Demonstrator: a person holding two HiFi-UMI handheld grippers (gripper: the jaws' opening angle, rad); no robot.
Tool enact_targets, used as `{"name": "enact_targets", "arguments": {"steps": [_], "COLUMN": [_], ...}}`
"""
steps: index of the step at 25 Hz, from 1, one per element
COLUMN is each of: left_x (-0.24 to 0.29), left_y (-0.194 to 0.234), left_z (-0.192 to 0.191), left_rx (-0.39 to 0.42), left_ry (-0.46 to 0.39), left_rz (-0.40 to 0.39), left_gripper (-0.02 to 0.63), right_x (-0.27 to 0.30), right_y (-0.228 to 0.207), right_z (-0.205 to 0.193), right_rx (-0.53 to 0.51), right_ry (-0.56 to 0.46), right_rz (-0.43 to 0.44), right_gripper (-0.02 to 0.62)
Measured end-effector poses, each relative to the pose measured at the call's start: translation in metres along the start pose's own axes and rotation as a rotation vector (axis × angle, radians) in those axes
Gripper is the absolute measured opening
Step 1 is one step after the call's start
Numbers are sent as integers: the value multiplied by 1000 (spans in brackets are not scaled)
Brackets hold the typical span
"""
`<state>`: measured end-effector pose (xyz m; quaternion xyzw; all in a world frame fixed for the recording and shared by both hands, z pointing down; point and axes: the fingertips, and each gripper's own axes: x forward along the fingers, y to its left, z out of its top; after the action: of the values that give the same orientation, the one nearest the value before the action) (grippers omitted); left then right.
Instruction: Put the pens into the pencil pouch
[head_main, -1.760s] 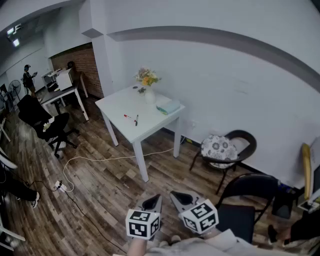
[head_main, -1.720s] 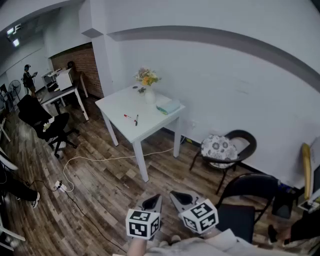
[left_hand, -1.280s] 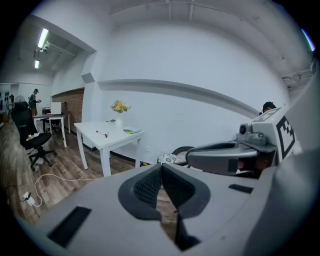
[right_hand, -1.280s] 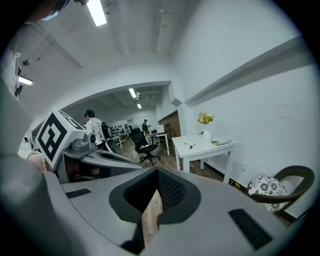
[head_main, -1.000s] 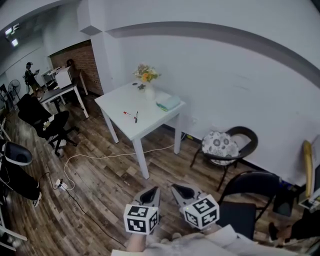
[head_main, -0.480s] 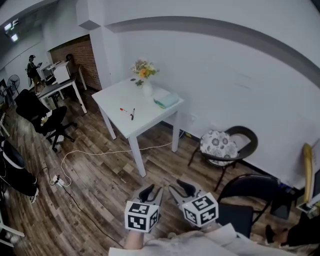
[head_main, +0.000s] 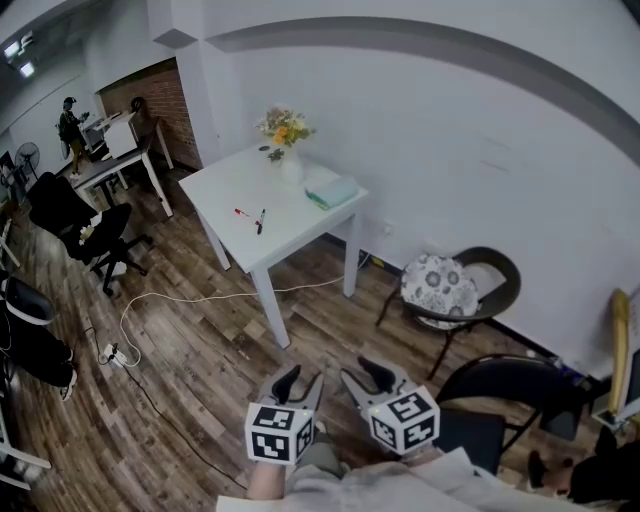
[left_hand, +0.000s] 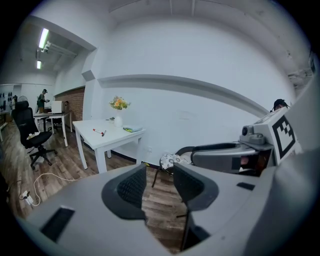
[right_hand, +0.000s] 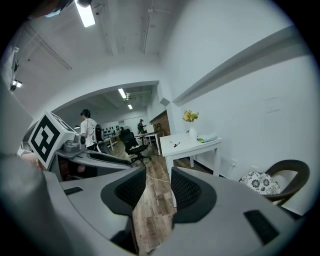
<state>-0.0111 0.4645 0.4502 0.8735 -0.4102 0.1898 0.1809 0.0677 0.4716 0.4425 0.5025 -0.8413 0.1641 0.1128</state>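
Across the wood floor (head_main: 200, 340), the white table (head_main: 290, 235) stands well apart from you, carrying two pens (head_main: 250, 217) and the teal pencil pouch (head_main: 333, 192). Your left gripper (head_main: 298, 382) and right gripper (head_main: 366, 376) are opening their jaws with nothing between them. You're likely still approaching: walk up, then pinch a pen.

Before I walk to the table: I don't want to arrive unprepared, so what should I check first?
1. Left gripper empty: ok; jaws opening, nothing between them.
2. Right gripper empty: ok; jaws opening, nothing between them.
3. Pens in sight: ok; two lie on the white table.
4. Pouch in sight: ok, near the vase; whether it is unzipped, cannot tell.
5. Pens within reach: not ok; the table stands well ahead of both grippers.
6. Path clear: not ok; a white cable lies on the floor by the table.
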Motion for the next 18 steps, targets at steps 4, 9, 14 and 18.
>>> {"name": "enact_targets", "arguments": {"steps": [4, 9, 14, 18], "left_x": [14, 49, 94, 122], "left_y": [6, 25, 52, 84], "left_z": [5, 15, 53, 87], "left_rx": [9, 8, 13, 24], "left_ry": [-1, 12, -6, -11], "left_rz": [-4, -35, -54, -57], "left_gripper": [149, 149, 149, 149], "right_x": [12, 44, 90, 129], "right_y": [-12, -21, -51, -72], "right_z": [3, 2, 21, 53], "right_rx": [22, 21, -1, -16], "right_ry": [5, 46, 62, 50], "right_rz": [-10, 16, 12, -5], "right_gripper": [135, 135, 135, 135]}}
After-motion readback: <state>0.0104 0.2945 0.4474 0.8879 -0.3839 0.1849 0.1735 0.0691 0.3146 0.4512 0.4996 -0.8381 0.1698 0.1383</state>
